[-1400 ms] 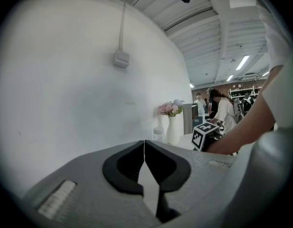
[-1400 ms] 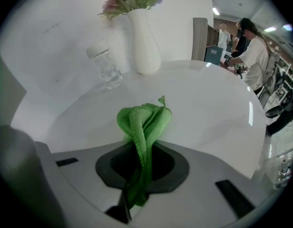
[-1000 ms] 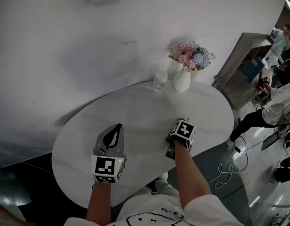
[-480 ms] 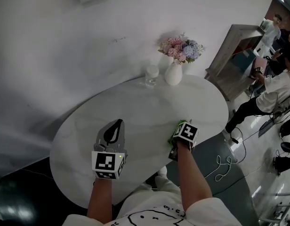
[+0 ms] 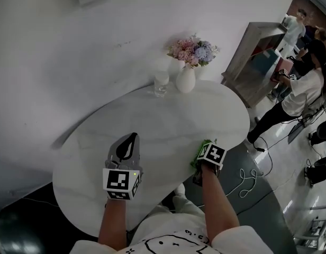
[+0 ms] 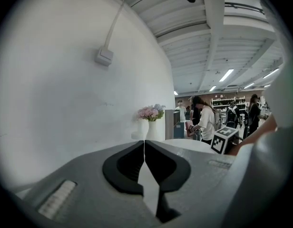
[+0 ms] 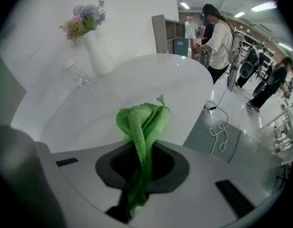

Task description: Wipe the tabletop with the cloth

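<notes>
Jaws of your right gripper are clamping the bunched green cloth at the white table's near right edge, likely so its folds can sweep the top. Your left gripper is hovering over the table, jaws together and empty.

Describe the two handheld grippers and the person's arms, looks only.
Both the left gripper and right gripper have pale grey, rounded fingers with black inner linings. Each carries a white cube printed with black square markers. No cables show on them. The person wears a white short-sleeved shirt with black line drawings; forearms are bare.
</notes>
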Demonstrator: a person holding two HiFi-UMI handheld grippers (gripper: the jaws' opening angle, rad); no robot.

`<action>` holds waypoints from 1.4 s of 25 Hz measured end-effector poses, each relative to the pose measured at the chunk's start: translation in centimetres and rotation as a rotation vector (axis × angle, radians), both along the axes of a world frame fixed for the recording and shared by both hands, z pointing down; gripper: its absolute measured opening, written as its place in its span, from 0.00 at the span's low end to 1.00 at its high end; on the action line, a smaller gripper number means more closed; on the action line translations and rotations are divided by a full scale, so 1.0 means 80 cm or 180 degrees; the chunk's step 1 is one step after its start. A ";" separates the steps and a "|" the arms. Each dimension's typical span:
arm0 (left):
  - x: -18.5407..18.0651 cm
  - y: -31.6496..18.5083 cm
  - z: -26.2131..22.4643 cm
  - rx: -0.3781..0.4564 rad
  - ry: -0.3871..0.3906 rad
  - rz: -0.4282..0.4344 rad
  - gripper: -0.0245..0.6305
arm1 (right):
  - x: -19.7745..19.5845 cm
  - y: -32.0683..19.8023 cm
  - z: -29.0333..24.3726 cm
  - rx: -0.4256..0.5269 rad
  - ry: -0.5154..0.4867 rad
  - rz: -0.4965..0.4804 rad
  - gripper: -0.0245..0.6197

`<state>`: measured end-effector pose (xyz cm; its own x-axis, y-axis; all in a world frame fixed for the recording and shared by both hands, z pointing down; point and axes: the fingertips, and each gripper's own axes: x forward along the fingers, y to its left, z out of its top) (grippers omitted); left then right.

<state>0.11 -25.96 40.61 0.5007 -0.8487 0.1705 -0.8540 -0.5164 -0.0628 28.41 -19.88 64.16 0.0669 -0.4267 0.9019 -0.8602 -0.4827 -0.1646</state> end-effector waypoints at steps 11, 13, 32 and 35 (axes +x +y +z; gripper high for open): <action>-0.001 -0.001 0.008 -0.0020 0.0091 0.0167 0.07 | 0.052 0.080 -0.008 -0.0240 0.0327 0.0257 0.10; -0.007 -0.002 0.007 -0.0026 0.0118 0.0167 0.07 | 0.064 0.082 -0.021 -0.0181 0.0338 0.0360 0.10; -0.041 -0.015 0.018 -0.0064 -0.0012 -0.0446 0.07 | 0.027 -0.128 -0.106 0.0842 0.0230 -0.1035 0.10; -0.036 -0.018 0.012 -0.0054 -0.0071 -0.0590 0.07 | 0.027 -0.161 -0.102 0.0844 0.0203 -0.1283 0.10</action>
